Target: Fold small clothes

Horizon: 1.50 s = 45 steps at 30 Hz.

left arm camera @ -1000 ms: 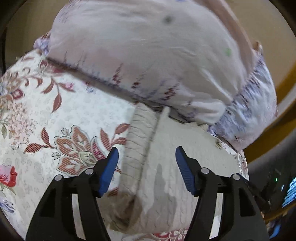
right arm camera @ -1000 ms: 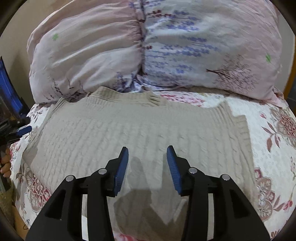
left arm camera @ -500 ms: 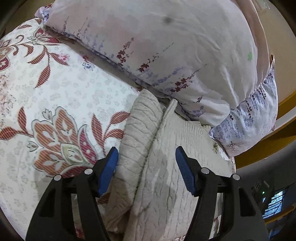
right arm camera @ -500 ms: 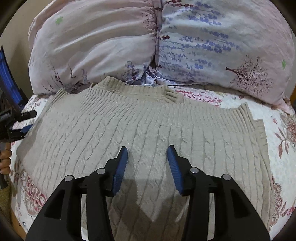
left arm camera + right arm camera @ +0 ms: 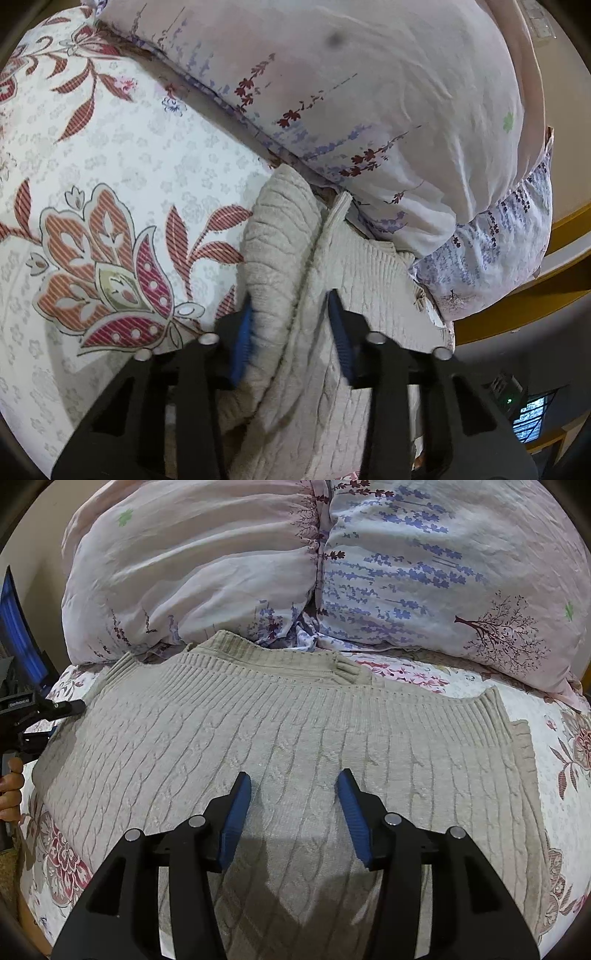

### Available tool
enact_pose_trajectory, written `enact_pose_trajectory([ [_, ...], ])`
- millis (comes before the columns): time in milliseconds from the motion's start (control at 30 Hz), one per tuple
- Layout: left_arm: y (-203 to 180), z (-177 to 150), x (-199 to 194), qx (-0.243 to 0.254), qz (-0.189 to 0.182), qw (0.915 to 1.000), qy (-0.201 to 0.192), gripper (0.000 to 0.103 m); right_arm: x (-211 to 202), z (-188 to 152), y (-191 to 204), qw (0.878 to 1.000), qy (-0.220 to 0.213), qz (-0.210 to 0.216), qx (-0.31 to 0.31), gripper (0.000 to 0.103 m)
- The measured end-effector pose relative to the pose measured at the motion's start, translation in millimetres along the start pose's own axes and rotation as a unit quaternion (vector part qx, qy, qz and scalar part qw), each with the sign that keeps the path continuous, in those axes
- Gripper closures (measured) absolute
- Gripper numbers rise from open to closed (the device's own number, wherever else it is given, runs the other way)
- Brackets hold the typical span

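Note:
A beige cable-knit sweater (image 5: pixel 280 734) lies spread flat on the flowered bedsheet, its ribbed hem toward the pillows. In the left wrist view its left edge (image 5: pixel 280 240) is bunched into a thick fold. My left gripper (image 5: pixel 290 332) straddles that fold, its blue fingers (image 5: pixel 242 343) closing on the knit but with a gap still showing. My right gripper (image 5: pixel 293 805) is open and empty, hovering just above the middle of the sweater. The left gripper also shows at the far left of the right wrist view (image 5: pixel 22 701).
Two large flowered pillows (image 5: pixel 332 565) lie right behind the sweater and touch its far edge. The flowered bedsheet (image 5: pixel 110 184) stretches to the left of the sweater. A wooden bed frame (image 5: pixel 535 280) and a dark room lie beyond on the right.
My left gripper has moved in over the bunched sweater edge and its jaws have narrowed around the fold. My right gripper has lowered slightly toward the sweater, still open.

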<state>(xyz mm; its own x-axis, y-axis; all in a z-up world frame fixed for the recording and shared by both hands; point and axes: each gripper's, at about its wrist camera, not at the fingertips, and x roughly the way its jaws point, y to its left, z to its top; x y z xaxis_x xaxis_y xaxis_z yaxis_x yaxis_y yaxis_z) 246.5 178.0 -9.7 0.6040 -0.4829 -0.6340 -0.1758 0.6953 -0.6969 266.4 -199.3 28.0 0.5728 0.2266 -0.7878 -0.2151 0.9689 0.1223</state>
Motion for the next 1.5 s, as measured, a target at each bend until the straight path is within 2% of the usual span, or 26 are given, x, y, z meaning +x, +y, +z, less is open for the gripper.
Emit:
enact_pose_trajectory([
  [133,-10.1,-3.0,0.2,0.017,0.005,0.9998,-0.003,0.085,0.2,0.4,1.0,1.0,0.0,0.0,-0.001,0.052],
  [300,-32.2,-6.1,-3.5,0.052,0.014,0.9984,-0.019,0.088,0.2,-0.5,2.3,1.0,-0.001,-0.001,-0.004,0.052],
  [400,-42.6,-6.0,-8.2,0.062,0.004,0.9978,-0.024,0.089,0.0,-1.4,2.2,1.0,-0.001,0.001,-0.006,0.051],
  [600,-94.1,-11.2,-25.0,0.104,-0.067,0.9912,-0.047,0.09,0.2,-2.0,1.7,1.0,-0.001,0.004,-0.006,0.051],
  [800,-148.1,-28.6,-18.8,0.127,-0.132,0.9822,-0.043,0.09,-0.5,-3.2,1.3,1.0,-0.002,0.008,-0.01,0.051],
  [933,-182.2,-42.2,-5.9,0.137,-0.167,0.9759,-0.026,0.09,-16.9,-3.8,-16.6,0.999,-0.01,0.033,0.025,0.051],
  [1100,-220.1,-67.7,28.7,0.152,-0.201,0.9676,0.008,0.09,-52.8,-18.3,-69.7,0.995,-0.047,0.01,0.088,0.049],
  [1233,-238.5,-102.0,74.1,0.165,-0.197,0.9654,0.044,0.09,-64.0,-37.4,-118.5,0.986,-0.05,-0.008,0.157,0.049],
  [1367,-243.0,-134.6,134.2,0.153,-0.175,0.9658,0.115,0.088,-67.9,-52.6,-150.3,0.975,-0.047,0.006,0.215,0.049],
  [1433,-241.9,-141.5,146.2,0.139,-0.191,0.9617,0.139,0.087,-72.6,-56.4,-158.1,0.972,-0.05,0.019,0.23,0.049],
  [1467,-243.0,-142.7,144.8,0.137,-0.206,0.9582,0.145,0.082,-74.8,-56.2,-161.4,0.97,-0.052,0.028,0.235,0.049],
  [1500,-246.1,-141.7,141.4,0.141,-0.214,0.9558,0.144,0.067,-77.8,-56.2,-164.3,0.968,-0.054,0.041,0.241,0.049],
])
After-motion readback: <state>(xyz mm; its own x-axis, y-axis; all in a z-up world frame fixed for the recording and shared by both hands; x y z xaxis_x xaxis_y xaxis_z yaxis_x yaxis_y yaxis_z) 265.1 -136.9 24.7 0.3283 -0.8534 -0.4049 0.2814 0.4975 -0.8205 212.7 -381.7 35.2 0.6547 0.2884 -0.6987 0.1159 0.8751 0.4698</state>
